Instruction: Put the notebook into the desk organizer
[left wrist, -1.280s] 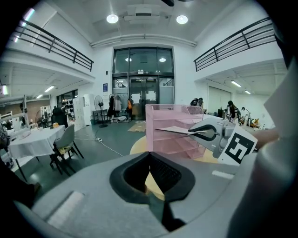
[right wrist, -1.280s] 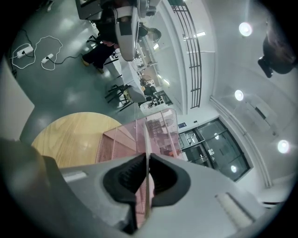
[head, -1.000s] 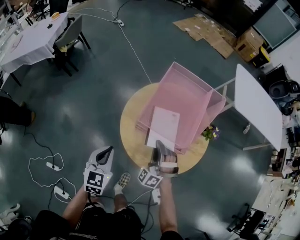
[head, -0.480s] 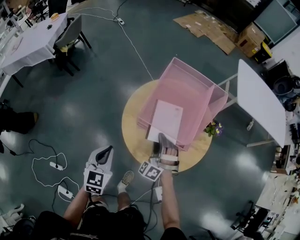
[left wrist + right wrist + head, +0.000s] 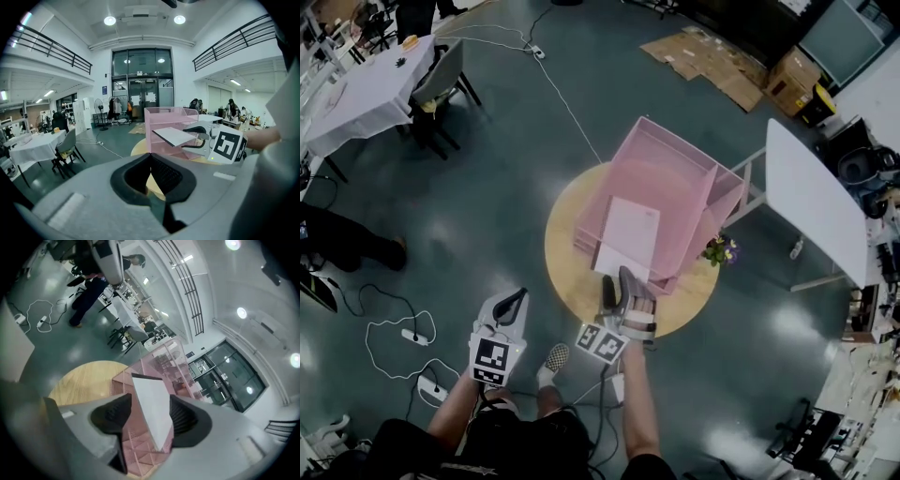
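Observation:
A white notebook [image 5: 626,234] lies partly in the pink mesh desk organizer [image 5: 675,161], which stands on a round wooden table [image 5: 565,272]. The notebook's near end sticks out of the organizer's front. My right gripper [image 5: 617,283] is at that end and its jaws are opening. In the right gripper view the notebook [image 5: 152,404] lies between the pads with gaps on both sides. My left gripper [image 5: 514,302] hangs lower left of the table, over the floor, its jaws together and empty. The left gripper view shows the organizer [image 5: 164,117] and notebook [image 5: 176,136] ahead.
A small flower pot [image 5: 718,251] stands at the round table's right edge. A long white table [image 5: 811,206] lies to the right. A cloth-covered table [image 5: 361,89] and chair [image 5: 441,64] stand at top left. Cables and a power strip [image 5: 412,336] lie on the floor at left.
The right gripper's jaws have spread apart from the notebook's near end. The notebook now rests in the organizer on its own. The left gripper has stayed in place.

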Demonstrator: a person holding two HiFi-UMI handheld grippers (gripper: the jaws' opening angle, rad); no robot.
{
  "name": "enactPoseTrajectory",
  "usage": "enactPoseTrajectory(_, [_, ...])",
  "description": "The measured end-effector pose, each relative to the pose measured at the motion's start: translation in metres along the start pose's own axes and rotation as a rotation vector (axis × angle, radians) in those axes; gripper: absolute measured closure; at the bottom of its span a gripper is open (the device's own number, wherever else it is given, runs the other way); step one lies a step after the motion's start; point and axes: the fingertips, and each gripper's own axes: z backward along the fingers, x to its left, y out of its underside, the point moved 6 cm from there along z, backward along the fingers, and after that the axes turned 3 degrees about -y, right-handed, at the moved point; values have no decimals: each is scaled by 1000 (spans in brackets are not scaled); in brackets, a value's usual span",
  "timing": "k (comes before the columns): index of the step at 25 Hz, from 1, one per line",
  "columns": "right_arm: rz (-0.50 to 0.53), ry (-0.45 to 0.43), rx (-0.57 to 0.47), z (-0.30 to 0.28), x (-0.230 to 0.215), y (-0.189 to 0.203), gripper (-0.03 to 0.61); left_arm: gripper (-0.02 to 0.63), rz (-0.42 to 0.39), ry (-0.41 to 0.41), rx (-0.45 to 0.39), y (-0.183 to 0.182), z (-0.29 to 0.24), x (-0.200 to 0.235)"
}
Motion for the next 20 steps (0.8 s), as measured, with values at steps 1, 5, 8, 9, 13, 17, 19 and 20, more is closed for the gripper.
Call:
enactPoseTrajectory(1, [-30, -1, -8, 6, -3, -2, 321, 603, -5, 1, -10, -4, 3, 0])
enactPoseTrajectory(5, [-153, 29, -25, 33, -23, -8, 321, 603, -29, 6, -57, -25, 13, -1])
enactPoseTrajectory(8, [-286, 40, -51, 55, -43, -13, 321, 603, -48, 14, -99, -44, 19, -3])
enactPoseTrajectory(9, [-336, 41, -67, 63, -49, -14, 321, 603, -55, 19, -114, -50, 21, -5])
enactPoseTrajectory(13, [-539, 64, -156, 100, -75, -16, 321, 603, -85, 44, -177, -79, 33, -16])
enactPoseTrajectory(17, [-711, 79, -247, 140, -100, -19, 321, 603, -126, 63, -241, -105, 47, -28])
enactPoseTrajectory(19, [-777, 95, -283, 160, -106, -18, 321, 603, -140, 71, -270, -113, 53, -34])
enactPoseTrajectory(20, [-809, 104, -293, 169, -108, -16, 322, 603, -142, 77, -283, -116, 56, -38])
